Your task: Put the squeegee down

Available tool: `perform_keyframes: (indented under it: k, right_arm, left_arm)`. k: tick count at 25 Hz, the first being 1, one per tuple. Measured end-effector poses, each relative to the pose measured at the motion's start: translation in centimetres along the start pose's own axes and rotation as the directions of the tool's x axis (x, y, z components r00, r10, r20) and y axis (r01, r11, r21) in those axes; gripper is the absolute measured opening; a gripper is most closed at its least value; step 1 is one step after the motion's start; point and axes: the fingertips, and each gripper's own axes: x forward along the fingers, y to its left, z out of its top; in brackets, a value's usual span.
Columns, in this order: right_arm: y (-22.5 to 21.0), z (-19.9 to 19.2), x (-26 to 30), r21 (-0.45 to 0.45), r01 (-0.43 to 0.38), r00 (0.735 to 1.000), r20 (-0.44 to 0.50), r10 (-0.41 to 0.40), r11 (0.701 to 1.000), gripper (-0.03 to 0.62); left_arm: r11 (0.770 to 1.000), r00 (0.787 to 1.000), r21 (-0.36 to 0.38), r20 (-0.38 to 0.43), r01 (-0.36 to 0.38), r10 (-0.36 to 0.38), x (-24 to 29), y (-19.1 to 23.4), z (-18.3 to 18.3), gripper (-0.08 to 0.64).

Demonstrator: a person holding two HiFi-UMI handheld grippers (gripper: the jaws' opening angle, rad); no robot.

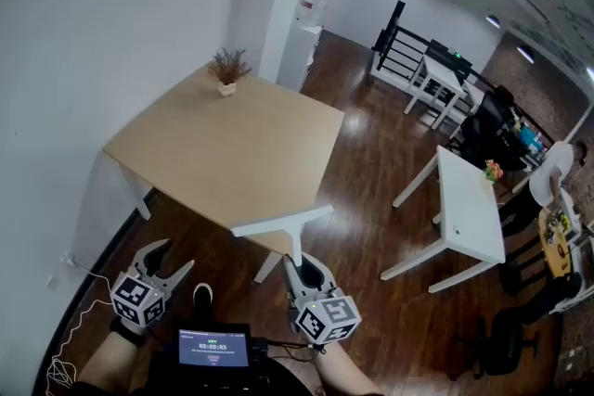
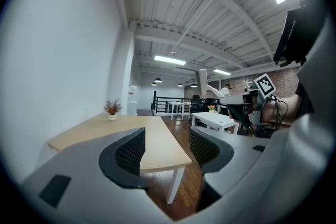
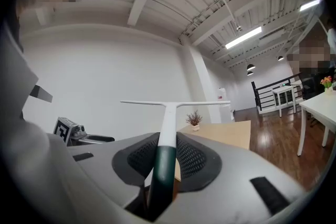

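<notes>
1. The table (image 1: 232, 144) is set against the wall (image 1: 111, 32) on the left; the potted plant (image 1: 228, 70) is placed on its far corner.
2. The white table (image 1: 469, 213) is set to the right, well apart.
3. The left gripper (image 1: 172, 257) and right gripper (image 1: 302, 272) are held side by side before the table's near edge.
4. The squeegee (image 1: 278, 224) is clamped between the right gripper's jaws; its crossbar is seemingly raised over the table's near corner.
</notes>
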Motion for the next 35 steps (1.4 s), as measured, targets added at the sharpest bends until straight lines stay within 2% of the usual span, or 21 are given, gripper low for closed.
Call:
perform_keyframes:
  k: [10, 18, 23, 27, 35]
  right_arm:
    - [-3.7, -0.1, 8.1, -0.006, 0.027, 0.999, -0.02, -0.027, 1.0, 0.11]
    - [-7.4, 1.4, 20.1, 0.001, 0.077, 0.996, -0.036, -0.077, 0.997, 0.109]
    - [-9.1, 2.9, 27.7, -0.014, 0.107, 0.994, -0.024, -0.108, 0.994, 0.11]
    - [-10.1, 3.8, 31.9, -0.014, 0.128, 0.992, -0.014, -0.128, 0.992, 0.109]
    - [-12.0, 4.2, 36.8, -0.02, 0.154, 0.987, -0.037, -0.155, 0.988, 0.11]
  left_arm:
    - [0.999, 0.999, 0.001, -0.007, 0.039, -0.039, 7.8, 6.1, 1.0, 0.27]
    - [0.996, 0.995, -0.005, -0.029, 0.09, -0.09, 16.5, 16.0, 3.3, 0.27]
    - [0.99, 0.99, 0.036, -0.032, 0.136, -0.135, 21.5, 22.3, 5.7, 0.27]
    - [0.984, 0.986, 0.057, -0.024, 0.169, -0.168, 24.7, 24.9, 7.5, 0.27]
    - [0.979, 0.979, 0.043, -0.043, 0.201, -0.199, 29.0, 28.1, 7.4, 0.27]
